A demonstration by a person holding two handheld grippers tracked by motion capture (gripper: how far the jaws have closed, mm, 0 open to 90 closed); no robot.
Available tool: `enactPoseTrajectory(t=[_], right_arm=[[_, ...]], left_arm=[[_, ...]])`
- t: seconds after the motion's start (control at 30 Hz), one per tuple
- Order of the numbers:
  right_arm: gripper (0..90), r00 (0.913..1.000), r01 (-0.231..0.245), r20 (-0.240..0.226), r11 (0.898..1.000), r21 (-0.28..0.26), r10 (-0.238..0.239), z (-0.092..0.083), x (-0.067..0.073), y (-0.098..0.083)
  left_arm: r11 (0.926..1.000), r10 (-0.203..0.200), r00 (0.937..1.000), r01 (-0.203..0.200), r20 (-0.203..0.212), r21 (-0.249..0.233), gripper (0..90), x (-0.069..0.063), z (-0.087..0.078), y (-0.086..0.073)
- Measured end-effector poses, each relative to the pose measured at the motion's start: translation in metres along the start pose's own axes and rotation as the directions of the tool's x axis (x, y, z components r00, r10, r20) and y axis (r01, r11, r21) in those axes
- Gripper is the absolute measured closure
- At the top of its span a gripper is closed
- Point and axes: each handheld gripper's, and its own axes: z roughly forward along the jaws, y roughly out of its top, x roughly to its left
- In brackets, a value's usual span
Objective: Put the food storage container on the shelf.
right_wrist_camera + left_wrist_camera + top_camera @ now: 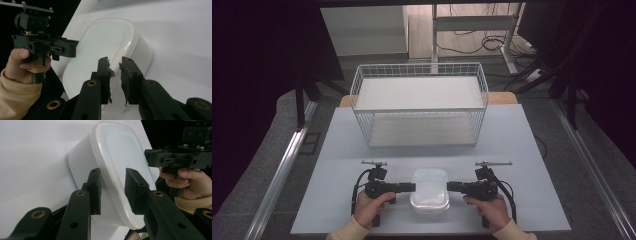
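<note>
White rounded-rectangular lidded plastic box [430,191] at desk [337,150] 6 o'clock, light, stiff, slick: left tool [113,188] and right tool [115,77] each clamp the protruding lid rim at opposite ends, the sensible grip.

wire basket [419,105] blocks table's [522,150] far side, bare room l & r
</note>
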Motion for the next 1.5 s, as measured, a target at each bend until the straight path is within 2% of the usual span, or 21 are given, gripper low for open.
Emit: enactPoseTrajectory(t=[0.07,0.2,0.3,0.47,0.5,0.63,0.8,0.9,1.1,1.17,1.23,1.27,1.33,1.5], right_arm=[[81.2,1.0,0.0,0.001,1.0,-0.01,0.0,-0.001,0.001,-0.001],[80.4,1.0,-0.002,0.001,1.0,-0.007,0.002,-0.002,0.0,0.0],[71.2,0.9998,-0.02,-0.01,1.0,0.019,0.02,0.001,-0.001,-0.001],[66.3,0.9994,-0.032,-0.011,0.999,0.029,0.033,0.003,-0.002,-0.001],[64.2,0.9985,-0.049,-0.021,0.998,0.043,0.05,0.005,-0.003,-0.001],[66.4,0.9975,-0.067,-0.022,0.997,0.042,0.067,0.006,-0.003,-0.002],[68.8,0.996,-0.085,-0.023,0.996,0.032,0.086,0.005,-0.002,-0.003],[72.3,0.9967,-0.079,-0.017,0.997,0.007,0.079,0.0,0.001,-0.003],[76.1,0.9979,-0.065,-0.007,0.998,-0.014,0.064,-0.004,0.006,-0.003],[79.5,0.999,-0.045,-0.009,0.999,-0.027,0.045,-0.007,0.009,-0.002],[79.7,0.9993,-0.038,-0.006,0.999,-0.029,0.038,-0.007,0.011,-0.002],[79.7,0.9999,-0.013,0.008,0.999,-0.035,0.013,-0.008,0.014,-0.001],[79.7,0.9998,0.005,0.018,0.999,-0.039,-0.004,-0.009,0.015,0.0],[79.7,0.9996,0.027,0.012,0.998,-0.051,-0.027,-0.012,0.017,0.002]], left_arm=[[1.0,-0.004,1.0,0.004,0.0,-0.002,68.1,0.0,0.0,-0.001],[1.0,-0.003,0.9999,0.003,0.011,-0.003,68.3,0.0,-0.001,0.0],[1.0,-0.001,0.9999,0.001,0.011,-0.002,68.2,0.001,-0.001,0.0],[1.0,-0.001,0.9999,0.001,0.015,-0.002,68.2,0.001,-0.001,0.0],[1.0,0.0,0.9999,0.0,0.014,-0.002,68.6,0.001,0.0,0.0],[1.0,-0.007,0.9998,0.007,0.016,-0.002,68.3,0.001,0.0,-0.001],[0.9999,0.007,1.0,-0.007,0.003,-0.01,69.7,-0.003,-0.002,-0.003],[0.999,0.017,0.9999,-0.016,0.003,-0.042,72.6,-0.009,-0.006,-0.003],[0.997,0.029,0.9996,-0.029,0.0,-0.072,77.1,-0.014,-0.011,-0.003],[0.9958,0.038,0.9992,-0.039,-0.015,-0.083,79.5,-0.016,-0.013,-0.003],[0.9956,0.043,0.9989,-0.045,-0.018,-0.082,79.8,-0.017,-0.013,-0.003],[0.9956,0.045,0.9988,-0.046,-0.019,-0.081,79.8,-0.017,-0.013,-0.003],[0.9954,0.05,0.9987,-0.051,-0.012,-0.081,79.7,-0.017,-0.013,-0.003],[0.9925,0.076,0.997,-0.077,-0.011,-0.095,79.9,-0.023,-0.017,-0.001]])
